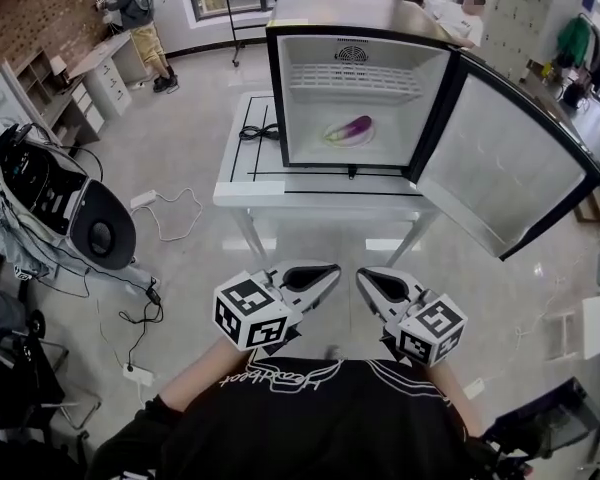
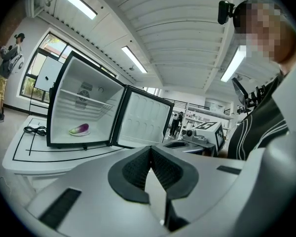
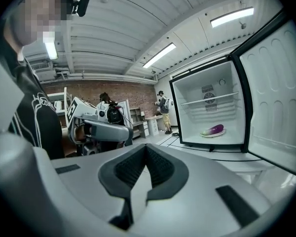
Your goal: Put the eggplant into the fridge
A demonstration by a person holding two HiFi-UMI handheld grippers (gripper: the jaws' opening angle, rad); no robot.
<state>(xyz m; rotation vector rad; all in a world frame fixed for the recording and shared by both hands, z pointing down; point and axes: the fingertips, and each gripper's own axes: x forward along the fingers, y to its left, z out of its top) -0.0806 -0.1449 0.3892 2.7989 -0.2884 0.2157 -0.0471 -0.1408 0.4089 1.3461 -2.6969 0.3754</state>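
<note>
Lying on a pale plate (image 1: 334, 138) on the bottom of the fridge (image 1: 352, 16), the eggplant (image 1: 352, 128) sits under the wire shelf (image 1: 355, 80), purple with a greenish end. We see the fridge door (image 1: 505, 168) swung wide to the right, and the fridge standing on a white counter (image 1: 242, 186) beside a coiled black cable (image 1: 261, 131). Well apart from all that, close to our chest, our left hand-held gripper (image 1: 327, 271) and right hand-held gripper (image 1: 366, 277) both have their jaws pressed together with nothing between them.
</note>
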